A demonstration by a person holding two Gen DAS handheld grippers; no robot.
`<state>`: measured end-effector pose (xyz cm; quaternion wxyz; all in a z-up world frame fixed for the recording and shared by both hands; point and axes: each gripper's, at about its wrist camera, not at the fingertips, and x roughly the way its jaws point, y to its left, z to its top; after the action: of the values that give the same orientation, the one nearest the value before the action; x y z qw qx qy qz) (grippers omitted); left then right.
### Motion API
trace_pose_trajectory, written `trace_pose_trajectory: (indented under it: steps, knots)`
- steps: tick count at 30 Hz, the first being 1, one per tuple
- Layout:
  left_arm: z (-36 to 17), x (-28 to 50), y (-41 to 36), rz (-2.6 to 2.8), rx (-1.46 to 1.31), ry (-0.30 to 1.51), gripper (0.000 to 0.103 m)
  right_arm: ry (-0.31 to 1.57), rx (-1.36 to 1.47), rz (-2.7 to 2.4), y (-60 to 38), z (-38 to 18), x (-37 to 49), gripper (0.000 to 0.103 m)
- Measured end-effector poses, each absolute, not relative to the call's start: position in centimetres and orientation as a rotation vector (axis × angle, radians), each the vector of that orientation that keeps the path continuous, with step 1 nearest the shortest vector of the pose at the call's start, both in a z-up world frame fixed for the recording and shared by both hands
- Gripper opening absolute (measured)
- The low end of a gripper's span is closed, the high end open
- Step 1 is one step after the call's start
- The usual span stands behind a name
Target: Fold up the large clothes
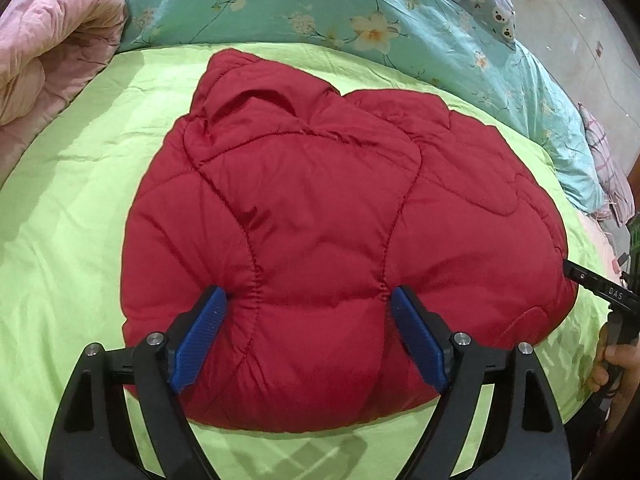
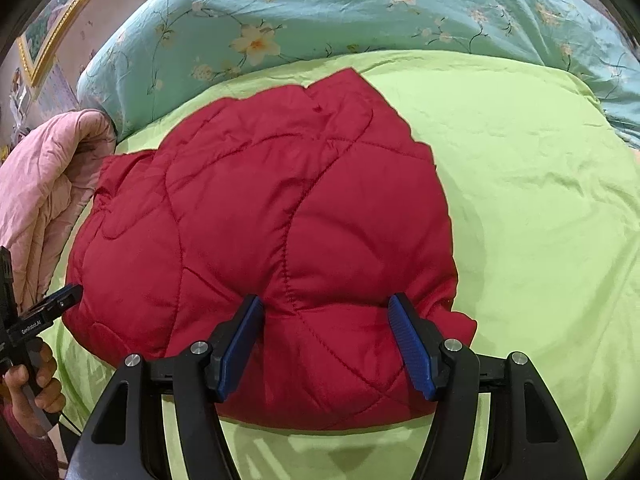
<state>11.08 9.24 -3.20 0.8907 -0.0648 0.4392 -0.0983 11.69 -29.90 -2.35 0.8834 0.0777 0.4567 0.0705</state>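
Note:
A red quilted puffer jacket [image 1: 320,216] lies folded into a compact bundle on a lime-green sheet [image 1: 72,248]. It also shows in the right wrist view [image 2: 260,232]. My left gripper [image 1: 308,300] is open, its blue pads [image 1: 200,336] spread over the jacket's near edge, holding nothing. My right gripper [image 2: 324,308] is open too, its blue pads [image 2: 412,348] straddling the jacket's near right part, empty. Each gripper's tip shows at the edge of the other's view, beside the jacket.
A teal floral quilt [image 1: 280,4] lies bunched along the far side of the bed. A pink quilt [image 1: 48,48] is heaped at the left. A framed picture [image 2: 52,20] hangs on the wall. Green sheet [image 2: 540,200] stretches right of the jacket.

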Motion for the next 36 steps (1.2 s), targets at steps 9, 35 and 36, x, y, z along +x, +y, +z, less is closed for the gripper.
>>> trace_pose_trajectory:
  steps: [9, 35, 36]
  knots:
    - [-2.0, 8.8, 9.1, -0.186, -0.135, 0.913, 0.085, 0.899, 0.174, 0.171, -29.4, 0.5, 9.6, 0.068]
    - [-3.2, 9.2, 7.6, -0.141, -0.021, 0.963, 0.088, 0.967, 0.099, 0.185, -27.5, -3.0, 11.3, 0.069]
    - [-3.1, 9.2, 7.6, -0.139, -0.020, 0.964, 0.088, 0.966, 0.099, 0.184, -27.4, -3.0, 11.1, 0.069]
